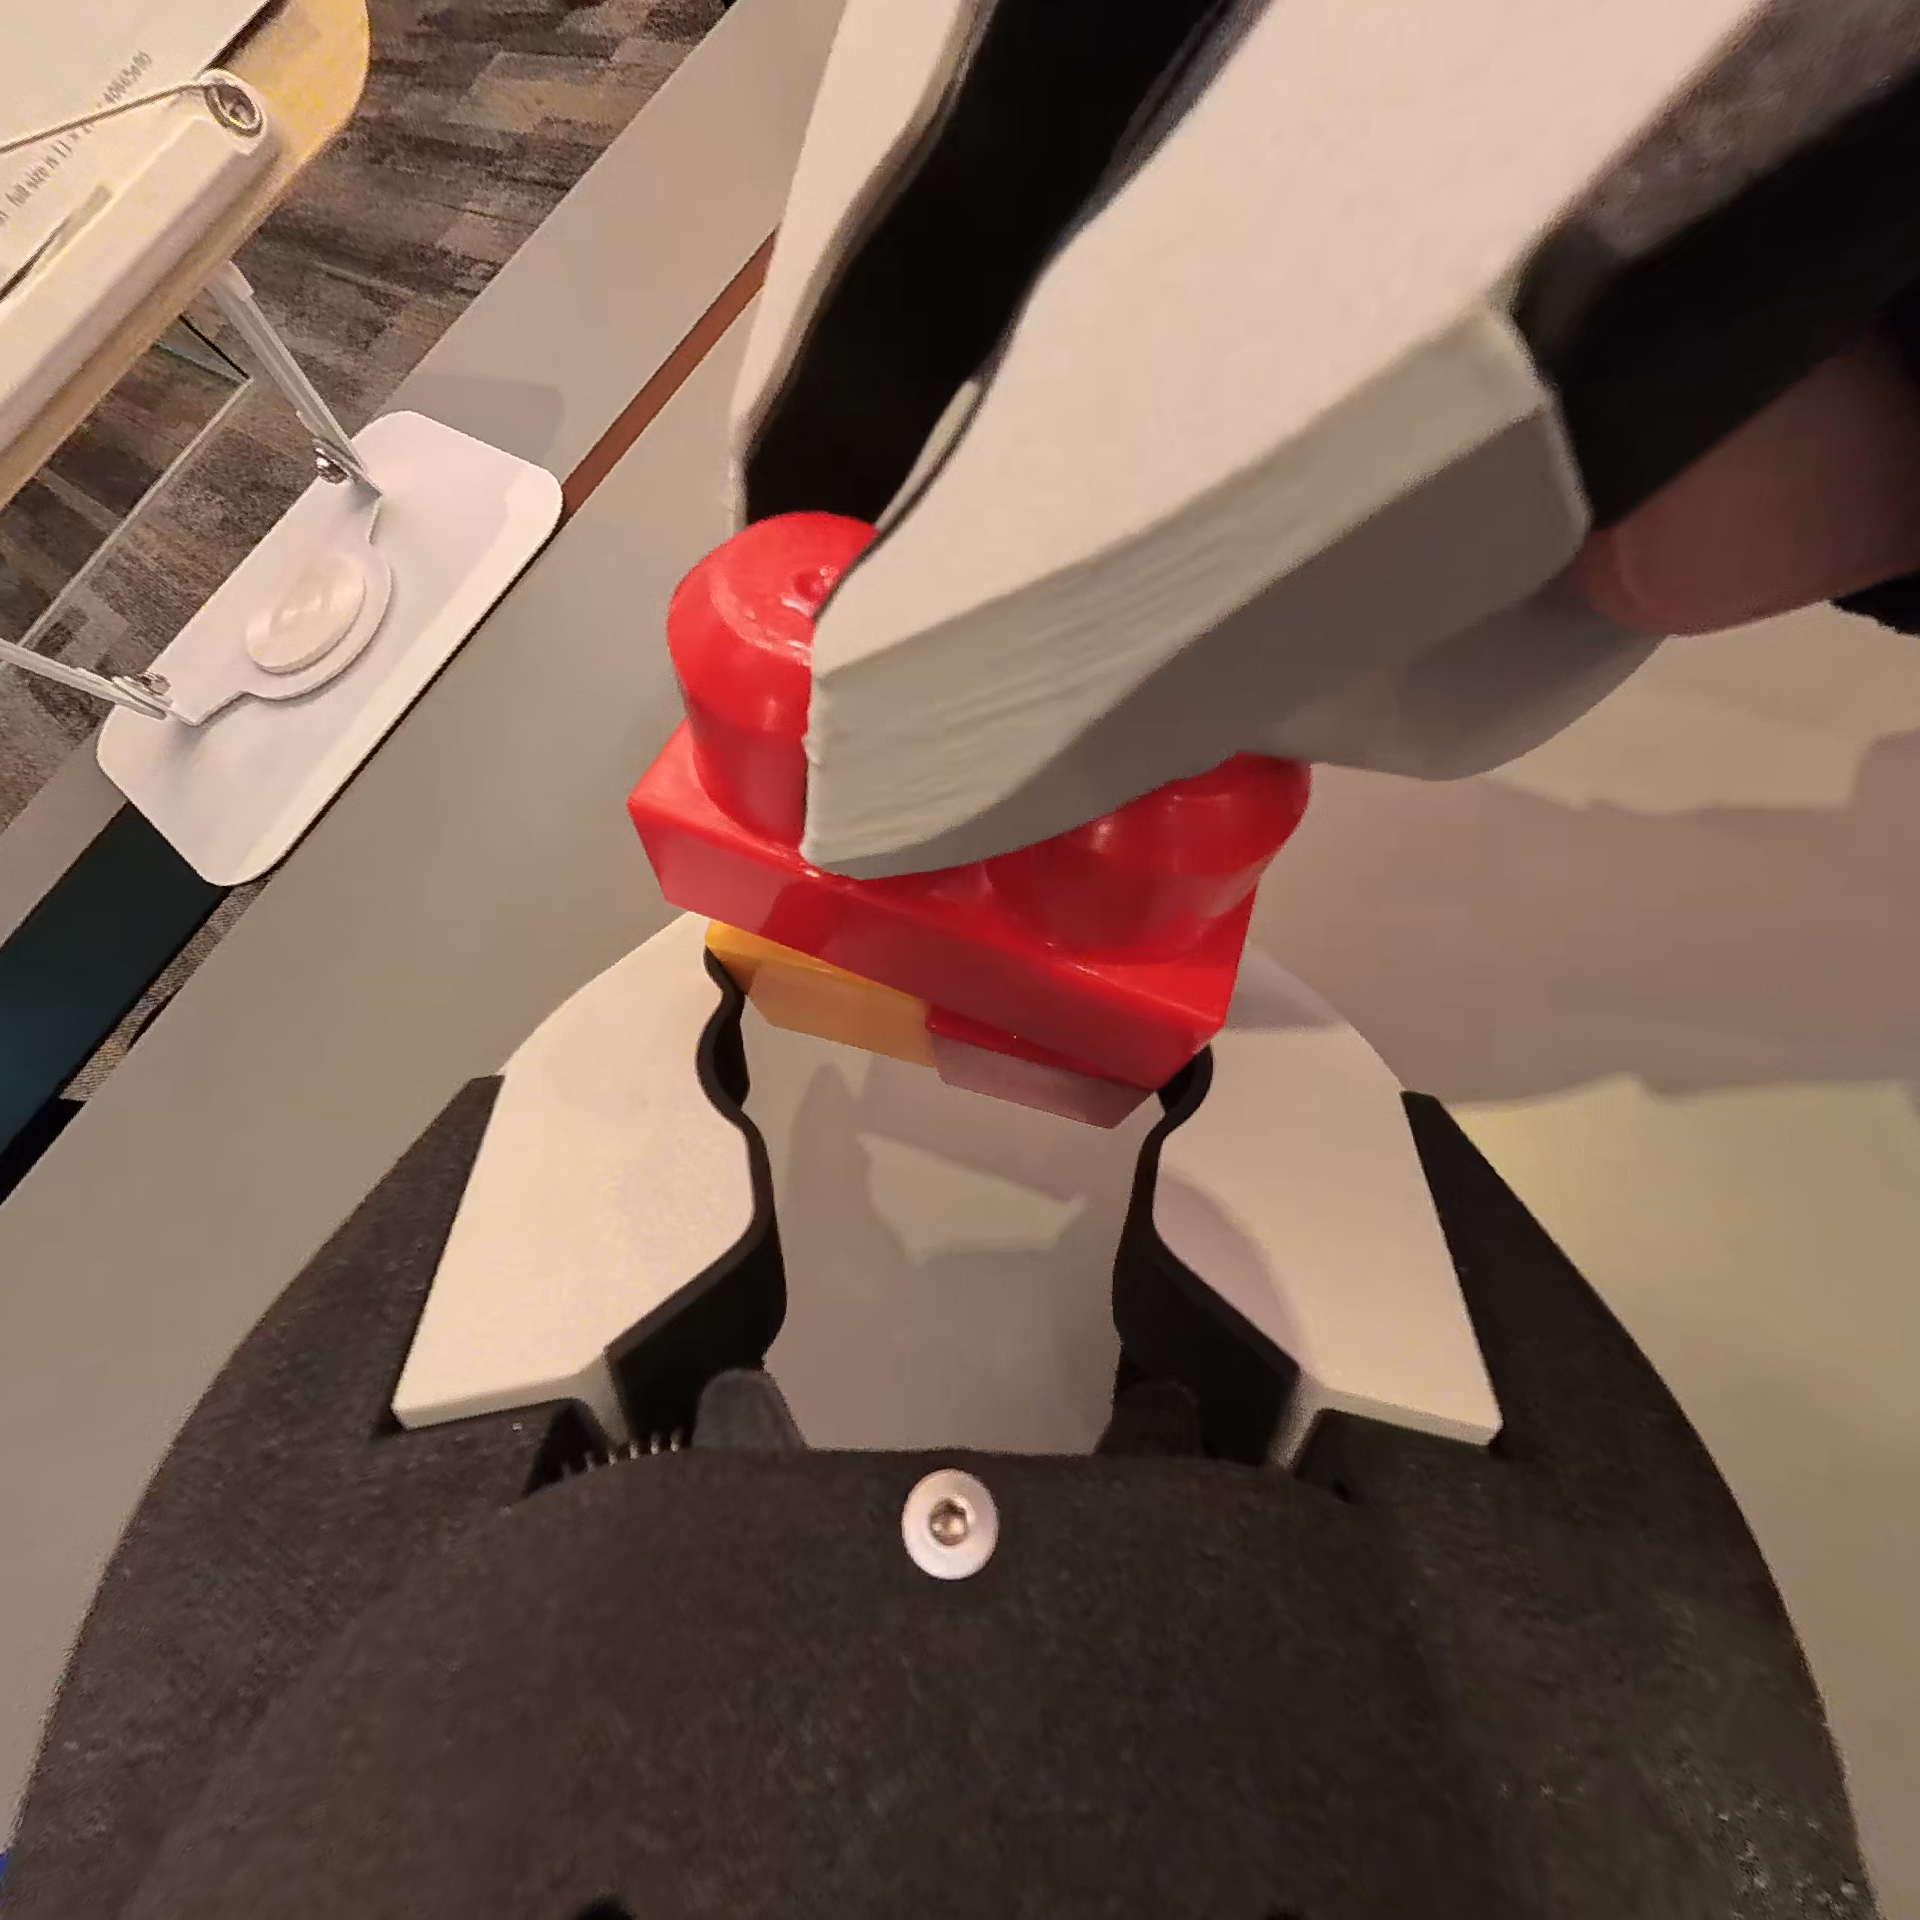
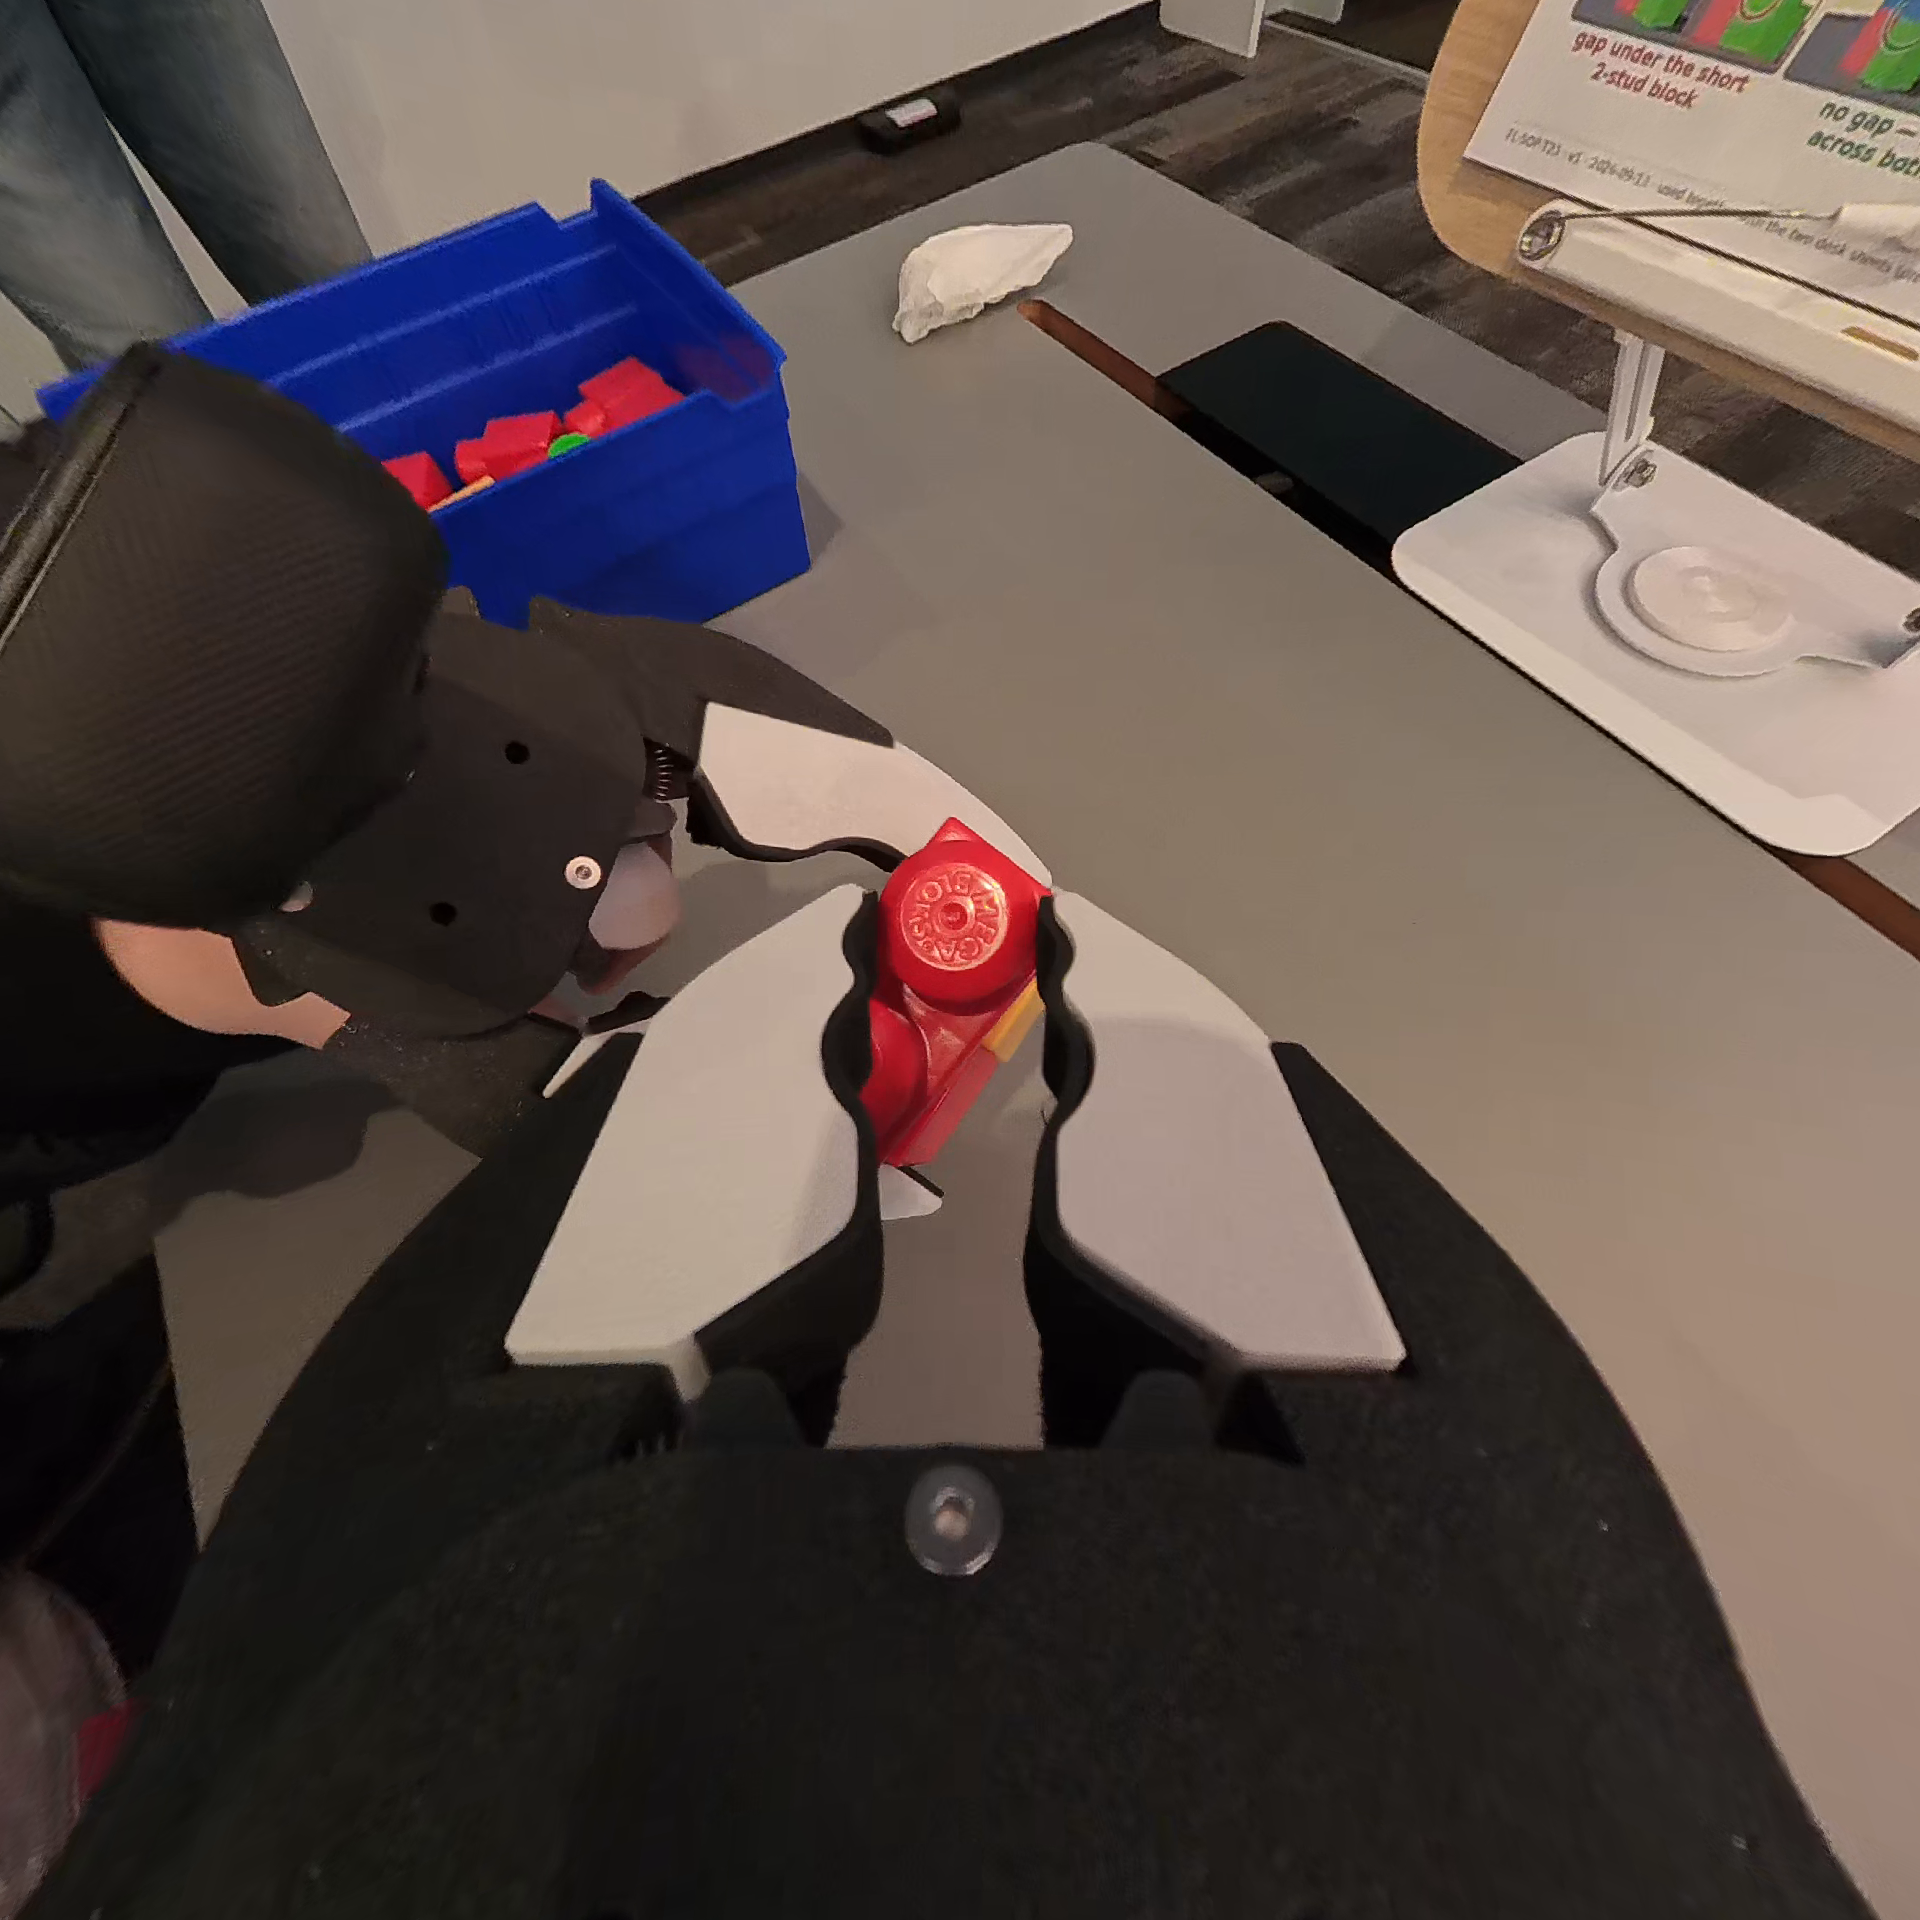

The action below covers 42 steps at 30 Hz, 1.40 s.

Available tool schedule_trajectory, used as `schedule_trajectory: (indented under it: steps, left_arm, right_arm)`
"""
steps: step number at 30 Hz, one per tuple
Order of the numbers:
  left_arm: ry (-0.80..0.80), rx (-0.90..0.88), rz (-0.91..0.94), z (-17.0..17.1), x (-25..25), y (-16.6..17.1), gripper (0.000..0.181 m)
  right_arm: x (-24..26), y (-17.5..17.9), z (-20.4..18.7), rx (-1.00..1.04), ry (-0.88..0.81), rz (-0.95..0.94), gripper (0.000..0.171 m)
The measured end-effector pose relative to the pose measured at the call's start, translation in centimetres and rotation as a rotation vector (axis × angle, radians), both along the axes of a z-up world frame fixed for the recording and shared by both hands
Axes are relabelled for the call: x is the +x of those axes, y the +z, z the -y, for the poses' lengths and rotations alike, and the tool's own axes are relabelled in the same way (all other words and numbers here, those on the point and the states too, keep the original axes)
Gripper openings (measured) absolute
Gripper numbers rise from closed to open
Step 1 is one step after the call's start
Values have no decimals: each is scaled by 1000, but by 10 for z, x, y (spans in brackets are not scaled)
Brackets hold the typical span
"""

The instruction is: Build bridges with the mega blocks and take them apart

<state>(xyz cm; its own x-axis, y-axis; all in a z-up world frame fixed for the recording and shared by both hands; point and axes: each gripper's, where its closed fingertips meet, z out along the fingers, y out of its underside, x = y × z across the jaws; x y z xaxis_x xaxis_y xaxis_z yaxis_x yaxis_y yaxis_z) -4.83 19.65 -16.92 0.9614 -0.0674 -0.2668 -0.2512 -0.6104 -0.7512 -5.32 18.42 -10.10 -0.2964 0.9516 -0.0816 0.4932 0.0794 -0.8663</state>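
A long red block with round studs sits on a yellow block and a dark red block, just above the grey table. My left gripper is shut on these two lower blocks from the sides. My right gripper is shut on a stud of the red block. In the left wrist view it comes down from above and hides the middle studs. In the right wrist view a sliver of the yellow block shows. One left finger reaches in from the left.
A blue bin at the back left holds red blocks and a green one. A crumpled white tissue lies at the far edge. A white stand base with a sheet on a wooden board stands on the right. A person's legs are behind the bin.
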Motion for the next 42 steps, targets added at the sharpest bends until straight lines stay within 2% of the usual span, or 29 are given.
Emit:
schedule_trajectory:
  steps: [7,26,42]
  left_arm:
    - [-2,-8,15,-1,1,-8,79]
    - [-4,4,40,-5,7,-6,78]
    - [-5,9,55,-7,8,-7,79]
  right_arm:
    - [-1,-9,0,60,29,75,28]
    - [2,-9,-2,155,31,178,28]
    - [3,-11,-1,209,10,150,29]
